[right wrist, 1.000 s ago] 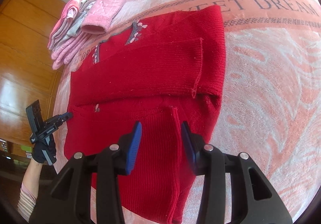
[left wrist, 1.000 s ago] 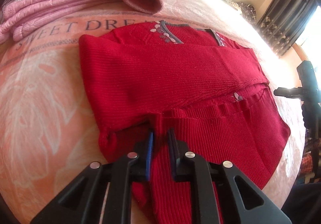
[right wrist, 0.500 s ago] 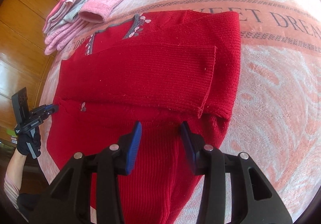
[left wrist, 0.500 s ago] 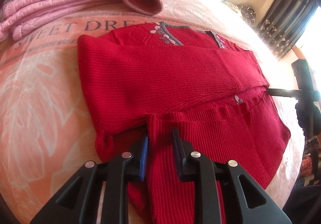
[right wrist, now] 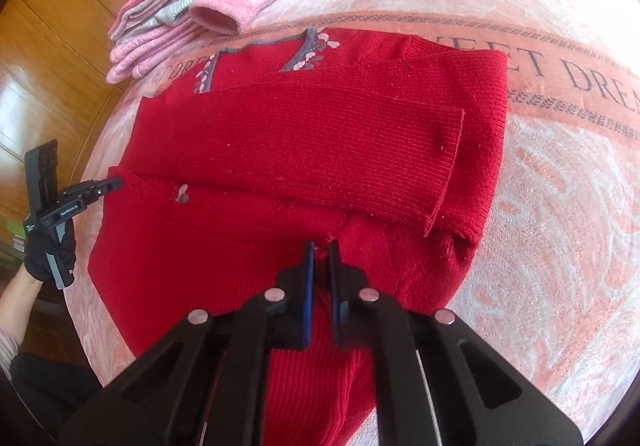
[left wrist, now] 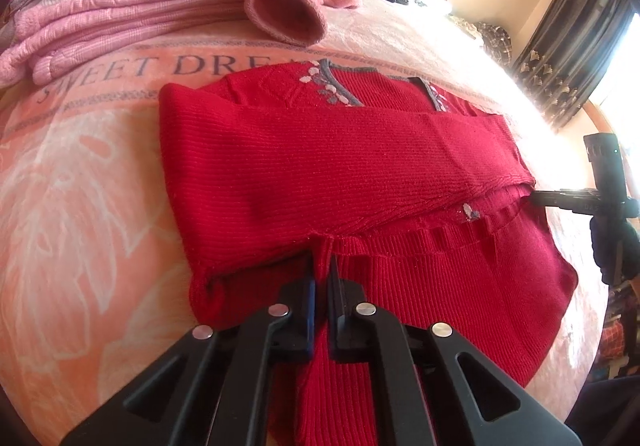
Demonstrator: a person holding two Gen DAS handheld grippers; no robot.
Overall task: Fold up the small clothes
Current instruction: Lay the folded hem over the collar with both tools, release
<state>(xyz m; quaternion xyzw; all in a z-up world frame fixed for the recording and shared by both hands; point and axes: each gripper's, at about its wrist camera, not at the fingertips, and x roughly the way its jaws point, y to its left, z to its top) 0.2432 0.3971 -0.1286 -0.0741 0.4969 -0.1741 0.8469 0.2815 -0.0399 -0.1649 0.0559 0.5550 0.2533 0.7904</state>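
- Left gripper (left wrist: 322,278): clamped on a pinched ridge of red sweater (left wrist: 340,174) hem.
- Right gripper (right wrist: 320,266): likewise clamped on sweater fabric.
- Sweater lies on pink blanket (left wrist: 80,206), sleeves folded across.

A pink blanket (left wrist: 80,174) reading "SWEET DREAM" covers the bed; dark curtains (left wrist: 568,58) hang at two o'clock beside a bright window, wooden panelling (right wrist: 52,38) at ten o'clock.

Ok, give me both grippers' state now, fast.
Left gripper: shut on a pinched ridge of the red sweater.
Right gripper: shut on the red sweater's lower part.
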